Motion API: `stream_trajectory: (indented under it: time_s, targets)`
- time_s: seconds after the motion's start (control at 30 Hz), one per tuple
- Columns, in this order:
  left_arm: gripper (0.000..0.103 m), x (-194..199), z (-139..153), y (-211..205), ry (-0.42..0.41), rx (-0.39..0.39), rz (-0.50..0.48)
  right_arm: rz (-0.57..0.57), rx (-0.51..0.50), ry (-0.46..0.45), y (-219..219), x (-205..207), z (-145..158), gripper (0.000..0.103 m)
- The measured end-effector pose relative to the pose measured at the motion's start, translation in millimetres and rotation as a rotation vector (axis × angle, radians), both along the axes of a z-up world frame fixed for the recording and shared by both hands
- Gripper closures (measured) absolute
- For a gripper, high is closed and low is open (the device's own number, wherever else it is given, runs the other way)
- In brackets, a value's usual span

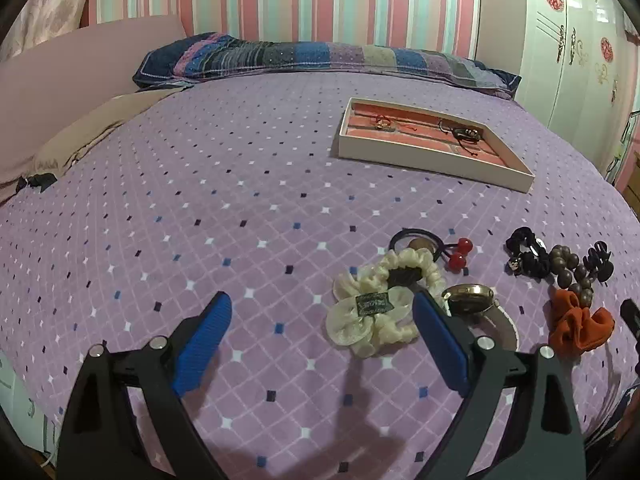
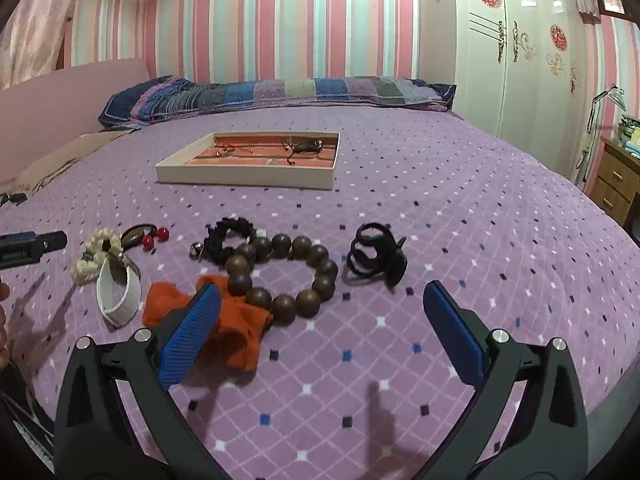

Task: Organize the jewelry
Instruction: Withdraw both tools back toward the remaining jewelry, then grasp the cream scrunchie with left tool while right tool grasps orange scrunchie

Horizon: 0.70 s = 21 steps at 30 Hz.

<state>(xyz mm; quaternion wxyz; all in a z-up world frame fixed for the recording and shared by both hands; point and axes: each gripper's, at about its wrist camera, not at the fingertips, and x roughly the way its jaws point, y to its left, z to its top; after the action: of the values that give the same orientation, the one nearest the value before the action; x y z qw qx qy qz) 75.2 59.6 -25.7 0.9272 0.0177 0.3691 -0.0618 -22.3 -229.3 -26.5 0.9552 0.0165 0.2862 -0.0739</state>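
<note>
Right wrist view shows the right gripper [image 2: 322, 300] spread wide and holding nothing, hovering above the purple bedspread [image 2: 460, 200] with the wooden bead bracelet [image 2: 284, 276] just ahead between its blue pads. That bracelet partly overlaps an orange scrunchie [image 2: 236, 332], with a black claw clip [image 2: 374, 256] just beside it and a black scrunchie [image 2: 228, 236] touching its far side. Left wrist view shows the left gripper [image 1: 322, 308] equally wide and empty, a cream scrunchie [image 1: 380, 304] lying near its right pad, a white-strapped watch [image 1: 472, 300] next to that, and a red-bobble hair tie [image 1: 460, 252] beyond. Well beyond both tools sits the tray [image 2: 248, 180], its orange-lined compartments already holding two small corded pieces. The beads look hard, round and probably slippery, so pinching across the strung loop seems wiser than squeezing one bead; the scrunchies are soft, light and forgiving anywhere.
</note>
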Motion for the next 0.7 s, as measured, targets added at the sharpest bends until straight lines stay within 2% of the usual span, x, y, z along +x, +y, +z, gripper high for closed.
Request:
stream_trajectory:
  time_s: [0.37,0.7]
  targets:
    - [0.013,2.1,-6.5,4.1,0.017,-0.039,-0.010,0.029,-0.051,0.022,11.3,-11.5,-20.6,0.005]
    - [0.013,-0.7,-11.2,3.8,0.004,-0.034,-0.011,0.050,-0.051,-0.014,16.3,-22.7,-22.6,0.005]
